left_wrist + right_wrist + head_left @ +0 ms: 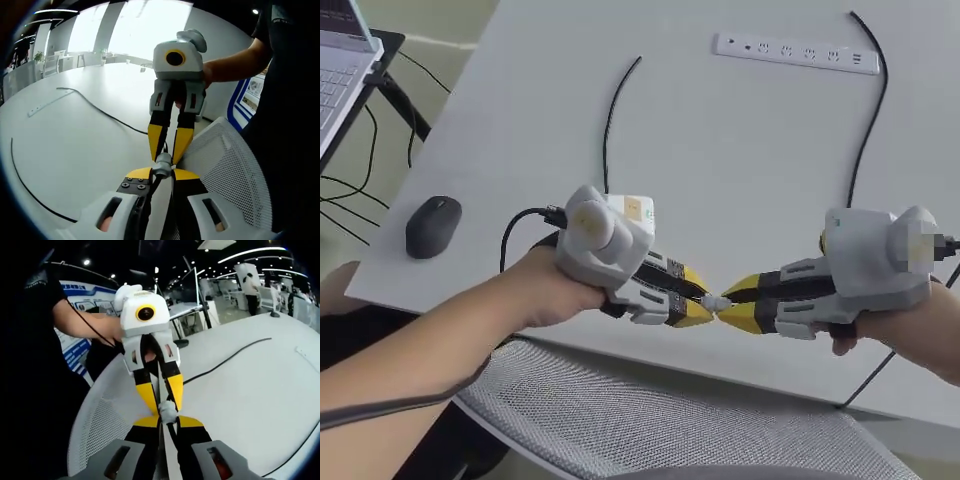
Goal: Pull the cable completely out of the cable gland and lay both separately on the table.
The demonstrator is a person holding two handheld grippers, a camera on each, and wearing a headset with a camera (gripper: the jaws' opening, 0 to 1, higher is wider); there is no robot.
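Over table-edge (470, 314), left gripper (706, 301), right gripper (731, 297) pinching gland (162, 164)

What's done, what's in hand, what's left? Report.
Done: nothing yet.
In hand: left tongs and right tongs meet tip to tip on the gland, held off the table edge; a black cable runs from it.
Left: pull the cable out and lay both on the table.

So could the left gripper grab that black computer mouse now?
Probably not yet: the fingers of the left gripper look shut on the small grey cable gland, shared with the right gripper. The oval black computer mouse lies unobstructed on the white table.
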